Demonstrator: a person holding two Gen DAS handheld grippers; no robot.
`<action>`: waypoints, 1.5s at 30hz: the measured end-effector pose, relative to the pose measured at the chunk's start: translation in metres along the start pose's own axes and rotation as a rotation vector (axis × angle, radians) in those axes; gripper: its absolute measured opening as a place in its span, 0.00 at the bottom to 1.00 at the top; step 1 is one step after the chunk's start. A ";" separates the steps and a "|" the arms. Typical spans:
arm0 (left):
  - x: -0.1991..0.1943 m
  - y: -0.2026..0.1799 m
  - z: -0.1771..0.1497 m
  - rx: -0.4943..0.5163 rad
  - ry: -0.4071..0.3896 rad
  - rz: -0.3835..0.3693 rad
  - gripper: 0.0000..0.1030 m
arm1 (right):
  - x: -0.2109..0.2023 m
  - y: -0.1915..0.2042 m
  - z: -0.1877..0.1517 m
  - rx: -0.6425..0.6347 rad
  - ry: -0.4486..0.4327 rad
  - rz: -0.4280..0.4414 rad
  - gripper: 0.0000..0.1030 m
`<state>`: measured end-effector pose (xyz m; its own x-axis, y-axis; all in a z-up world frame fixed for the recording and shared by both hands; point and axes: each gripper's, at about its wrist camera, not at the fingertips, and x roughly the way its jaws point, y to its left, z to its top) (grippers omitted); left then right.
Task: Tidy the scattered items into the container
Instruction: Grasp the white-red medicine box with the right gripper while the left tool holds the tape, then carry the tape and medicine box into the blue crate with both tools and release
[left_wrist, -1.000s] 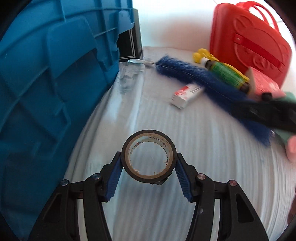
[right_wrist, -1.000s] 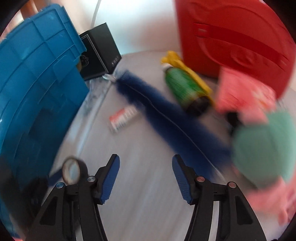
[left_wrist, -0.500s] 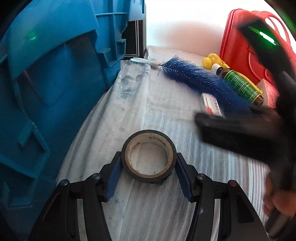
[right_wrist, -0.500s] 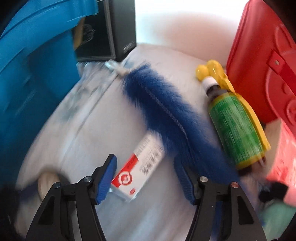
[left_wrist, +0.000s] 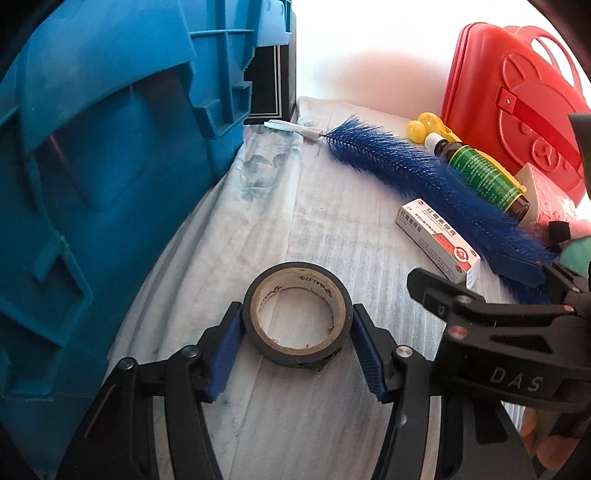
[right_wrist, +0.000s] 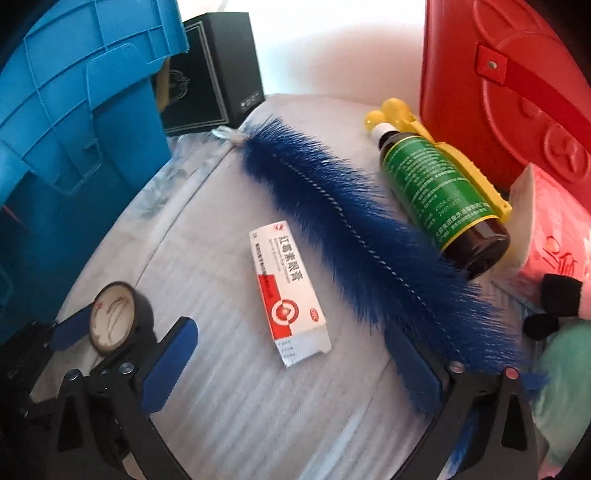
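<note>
My left gripper (left_wrist: 297, 345) is shut on a black roll of tape (left_wrist: 297, 291), held just above the cloth beside the blue crate (left_wrist: 92, 166). The tape also shows in the right wrist view (right_wrist: 114, 319). My right gripper (right_wrist: 295, 365) is wide open and empty, its jaws straddling a white and red medicine box (right_wrist: 288, 293) lying on the cloth. A long blue bottle brush (right_wrist: 354, 236) lies right of the box, its bristles touching the right finger. The box also shows in the left wrist view (left_wrist: 437, 240).
A brown bottle with a green label (right_wrist: 439, 195) lies on a yellow object next to a red case (right_wrist: 509, 92). A black box (right_wrist: 210, 92) stands behind the crate. A pink packet (right_wrist: 554, 236) and a green soft thing (right_wrist: 565, 387) lie at the right.
My right gripper has opened wider and come down over the medicine box. My left gripper has kept its hold on the tape and shifted slightly along the crate.
</note>
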<state>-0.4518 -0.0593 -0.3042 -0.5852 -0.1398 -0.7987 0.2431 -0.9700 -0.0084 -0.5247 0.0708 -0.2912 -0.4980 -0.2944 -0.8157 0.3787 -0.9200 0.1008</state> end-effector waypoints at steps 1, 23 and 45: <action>0.000 0.000 0.000 0.003 -0.003 0.003 0.56 | -0.002 0.000 0.000 -0.005 -0.001 -0.022 0.85; -0.043 -0.017 -0.028 0.028 0.034 -0.025 0.54 | -0.057 -0.015 -0.031 -0.047 -0.014 -0.008 0.26; -0.310 -0.074 -0.127 0.072 -0.100 -0.039 0.54 | -0.332 -0.017 -0.178 -0.136 -0.143 -0.055 0.26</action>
<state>-0.1899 0.0814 -0.1328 -0.6683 -0.1178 -0.7345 0.1650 -0.9863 0.0080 -0.2270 0.2305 -0.1238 -0.6227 -0.2874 -0.7278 0.4449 -0.8952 -0.0271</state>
